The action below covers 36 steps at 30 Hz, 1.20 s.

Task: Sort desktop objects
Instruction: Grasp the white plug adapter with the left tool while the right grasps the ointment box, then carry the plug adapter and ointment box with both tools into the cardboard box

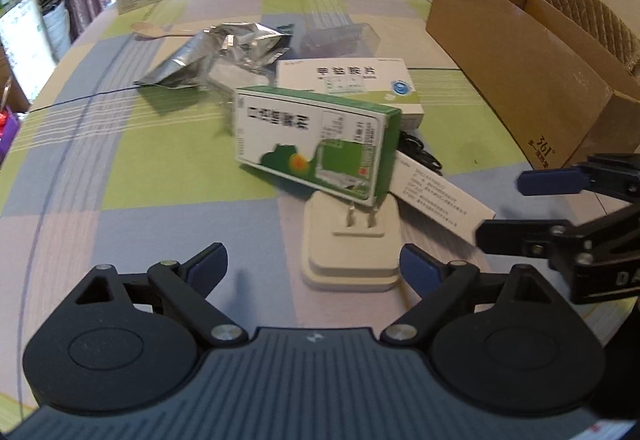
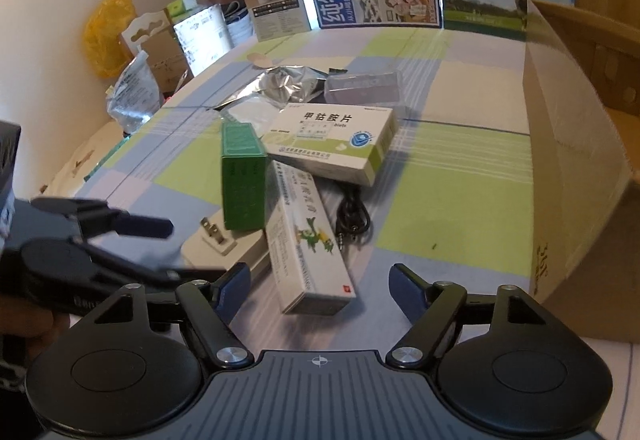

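On the checked tablecloth (image 1: 168, 168) nothing looks sorted yet. Your left gripper (image 1: 314, 266) gapes empty around the white plug (image 1: 352, 260); your right gripper (image 2: 320, 290) gapes empty over the long white box (image 2: 308, 256). Beyond lie the green box (image 1: 316, 144), foil pouch (image 1: 216, 56) and cardboard carton (image 1: 520, 80).

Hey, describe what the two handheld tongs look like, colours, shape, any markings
Both look alike. The left tongs and right tongs have a grey ribbed body with a small crosshair mark, two round black discs at the sides, black linkage arms on silver pivot bolts, and dark blue pads on the fingertips. White lettering shows on the side of each, too cut off to read. No cables or sleeves are visible.
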Motion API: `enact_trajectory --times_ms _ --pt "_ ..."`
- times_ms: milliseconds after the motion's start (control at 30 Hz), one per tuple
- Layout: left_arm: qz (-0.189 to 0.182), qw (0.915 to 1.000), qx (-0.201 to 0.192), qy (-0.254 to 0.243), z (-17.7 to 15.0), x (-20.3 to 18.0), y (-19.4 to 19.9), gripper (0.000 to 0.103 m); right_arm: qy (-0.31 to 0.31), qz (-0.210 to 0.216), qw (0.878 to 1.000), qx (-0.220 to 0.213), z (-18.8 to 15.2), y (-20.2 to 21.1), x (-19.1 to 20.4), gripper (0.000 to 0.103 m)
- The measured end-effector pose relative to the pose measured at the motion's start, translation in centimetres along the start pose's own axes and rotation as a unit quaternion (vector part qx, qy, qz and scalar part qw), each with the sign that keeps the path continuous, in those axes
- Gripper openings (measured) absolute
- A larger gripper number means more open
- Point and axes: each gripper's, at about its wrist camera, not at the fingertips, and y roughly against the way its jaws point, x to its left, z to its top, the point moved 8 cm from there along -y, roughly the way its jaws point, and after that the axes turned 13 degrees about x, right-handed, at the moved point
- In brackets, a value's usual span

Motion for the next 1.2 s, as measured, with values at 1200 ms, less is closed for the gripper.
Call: enact_trajectory --times_ms 1200 --pt "0.018 0.9979 -0.003 -0.063 -3.4 -3.4 -0.2 0.061 -0.001 -0.095 0.995 -0.007 -6.1 1.6 0.6 0.059"
